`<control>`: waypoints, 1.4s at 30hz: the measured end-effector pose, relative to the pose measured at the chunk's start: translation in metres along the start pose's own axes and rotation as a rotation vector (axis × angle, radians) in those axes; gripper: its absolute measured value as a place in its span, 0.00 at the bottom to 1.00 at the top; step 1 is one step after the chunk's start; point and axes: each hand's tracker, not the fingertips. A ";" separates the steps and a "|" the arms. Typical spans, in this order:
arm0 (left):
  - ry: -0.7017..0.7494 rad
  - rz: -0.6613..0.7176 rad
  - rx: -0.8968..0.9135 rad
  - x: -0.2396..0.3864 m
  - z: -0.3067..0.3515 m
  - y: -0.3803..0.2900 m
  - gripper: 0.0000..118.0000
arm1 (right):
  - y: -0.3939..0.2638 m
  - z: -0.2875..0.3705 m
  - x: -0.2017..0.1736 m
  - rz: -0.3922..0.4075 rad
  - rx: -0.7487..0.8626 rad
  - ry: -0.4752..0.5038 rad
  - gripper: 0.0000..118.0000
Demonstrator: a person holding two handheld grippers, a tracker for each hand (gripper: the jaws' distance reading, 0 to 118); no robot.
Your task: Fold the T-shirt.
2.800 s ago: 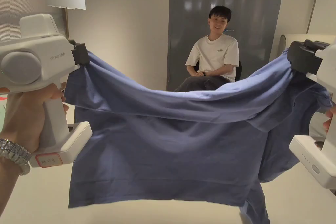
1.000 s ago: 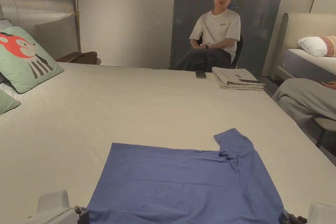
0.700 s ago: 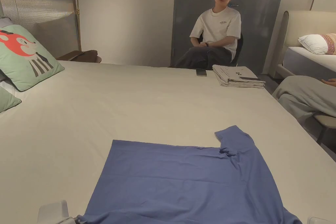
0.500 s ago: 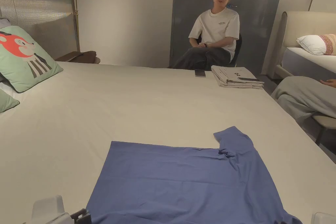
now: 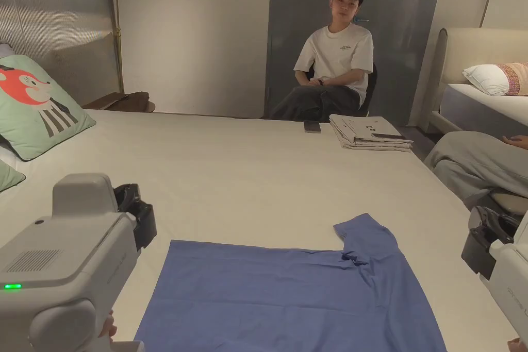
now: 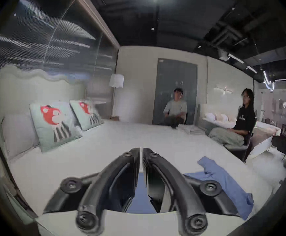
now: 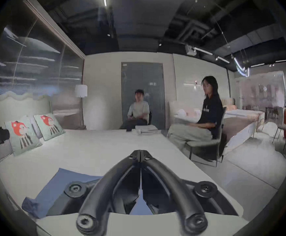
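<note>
shirt [image 5: 289,296] lying flat on bed [image 5: 247,183], near side | left gripper [image 6: 140,154] hovering closed, empty | right gripper [image 7: 140,154] hovering closed, empty

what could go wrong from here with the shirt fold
1. The sleeve sticks out past the T-shirt body, with wrinkles at its base; folding now would likely trap them.
2. Both the left gripper and right gripper are shut and off the cloth, so each must open before regrasping; a shallow pinch could catch one layer and drag the shirt askew.
3. The shirt lies at the near edge of the bed; a pull toward the person may slide it off.
</note>
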 end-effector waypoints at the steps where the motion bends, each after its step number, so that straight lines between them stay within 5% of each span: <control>1: -0.013 -0.005 -0.008 0.002 -0.004 0.003 0.03 | 0.001 -0.005 -0.001 0.002 -0.006 0.013 0.00; 16: -0.021 0.041 -0.409 -0.023 -0.200 -0.036 0.05 | -0.024 -0.121 -0.012 0.008 -0.161 0.023 0.00; 19: 0.006 0.052 -0.517 -0.034 -0.252 -0.060 0.29 | -0.038 -0.151 -0.011 0.012 -0.212 0.011 0.00; 20: 0.003 0.049 -0.557 -0.036 -0.268 -0.069 0.29 | -0.044 -0.160 -0.009 0.009 -0.227 0.013 0.00; 22: 0.016 0.033 -0.642 -0.040 -0.299 -0.090 0.71 | -0.055 -0.177 -0.008 0.007 -0.261 0.002 0.00; 23: 0.020 0.026 -0.662 -0.042 -0.310 -0.099 0.77 | -0.060 -0.183 -0.007 0.006 -0.274 0.000 0.00; 28: 0.058 0.002 -0.792 -0.044 -0.355 -0.150 0.76 | -0.087 -0.213 -0.005 0.014 -0.350 -0.010 0.00; 29: 0.063 -0.006 -0.821 -0.044 -0.359 -0.157 0.68 | -0.090 -0.216 -0.006 0.018 -0.358 -0.012 0.00; 31: 0.063 -0.018 -0.816 -0.040 -0.362 -0.168 0.36 | -0.096 -0.222 -0.004 0.018 -0.373 -0.015 0.00; 35: 0.072 -0.060 -0.786 -0.033 -0.355 -0.170 0.33 | -0.105 -0.231 0.001 0.009 -0.395 -0.022 0.00; 37: 0.059 -0.044 -0.774 -0.033 -0.351 -0.166 0.03 | -0.107 -0.234 0.003 0.001 -0.404 -0.028 0.00; 39: 0.051 -0.031 -0.768 -0.029 -0.348 -0.162 0.03 | -0.109 -0.241 0.007 -0.005 -0.413 -0.026 0.01; 40: 0.041 -0.052 -0.757 -0.028 -0.345 -0.160 0.03 | -0.109 -0.247 0.010 -0.012 -0.426 -0.036 0.15; 42: 0.046 -0.106 -0.707 -0.022 -0.339 -0.154 0.02 | -0.110 -0.261 0.018 -0.023 -0.486 -0.057 0.67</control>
